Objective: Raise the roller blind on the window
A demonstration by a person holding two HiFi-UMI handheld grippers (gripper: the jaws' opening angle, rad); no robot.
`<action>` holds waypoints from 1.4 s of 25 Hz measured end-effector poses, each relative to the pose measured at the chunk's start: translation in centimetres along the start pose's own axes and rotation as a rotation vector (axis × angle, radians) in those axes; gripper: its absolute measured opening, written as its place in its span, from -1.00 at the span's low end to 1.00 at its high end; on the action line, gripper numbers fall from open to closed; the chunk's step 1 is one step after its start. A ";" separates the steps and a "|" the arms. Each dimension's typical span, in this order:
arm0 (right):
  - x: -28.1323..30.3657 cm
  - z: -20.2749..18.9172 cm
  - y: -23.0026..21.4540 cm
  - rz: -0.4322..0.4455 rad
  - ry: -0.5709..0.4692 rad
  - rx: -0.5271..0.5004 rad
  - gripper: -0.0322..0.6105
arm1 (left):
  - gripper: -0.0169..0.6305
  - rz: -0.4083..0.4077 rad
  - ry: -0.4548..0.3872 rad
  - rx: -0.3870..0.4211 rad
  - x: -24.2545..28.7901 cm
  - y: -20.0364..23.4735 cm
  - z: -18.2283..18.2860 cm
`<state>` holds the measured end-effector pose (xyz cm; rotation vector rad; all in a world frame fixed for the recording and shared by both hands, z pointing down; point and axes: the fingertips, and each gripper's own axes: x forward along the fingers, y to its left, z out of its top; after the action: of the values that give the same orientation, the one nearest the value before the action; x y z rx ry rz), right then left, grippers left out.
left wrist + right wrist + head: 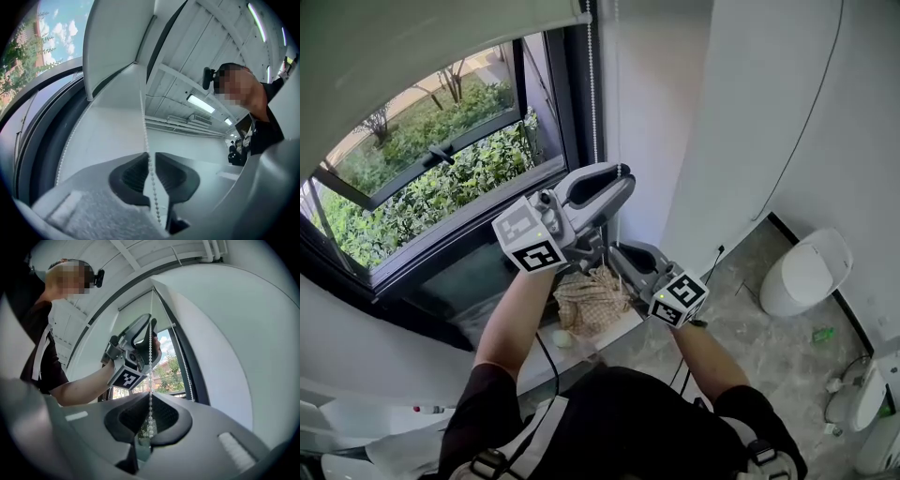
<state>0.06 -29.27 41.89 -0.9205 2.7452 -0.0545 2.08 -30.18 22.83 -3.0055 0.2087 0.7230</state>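
At the window [441,178], the roller blind [403,56] covers the upper glass; beside the frame, the left gripper [622,178] holds its jaws apart around the bead chain [592,84], and the right gripper [617,255], lower down, is clamped on it.

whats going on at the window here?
A person is working the roller blind by its bead chain with two handheld grippers. The right gripper, lower on the chain, is shut on it. The left gripper, higher up, has the chain running between its jaws, but they stand apart and are not pinching it. In the head view the blind covers only the top of the window.
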 end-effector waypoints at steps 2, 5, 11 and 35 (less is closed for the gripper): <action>0.0 -0.2 0.2 0.003 0.005 -0.004 -0.85 | -0.91 0.022 -0.007 -0.022 -0.5 0.5 0.0; 0.0 -1.5 0.3 0.009 0.047 -0.019 -0.85 | -0.91 0.047 0.013 -0.008 -1.0 0.6 -0.8; -1.9 -11.1 -1.2 -0.029 0.305 0.042 -0.85 | -0.91 0.138 0.228 0.010 -4.5 2.0 -9.8; 6.9 15.0 0.0 0.116 -0.146 -0.050 -0.54 | -0.91 0.229 0.160 -0.062 -8.8 2.1 -11.0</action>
<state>-1.63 -32.73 25.86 -0.7442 2.6681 0.0989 -1.02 -32.03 36.58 -3.1335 0.5544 0.5096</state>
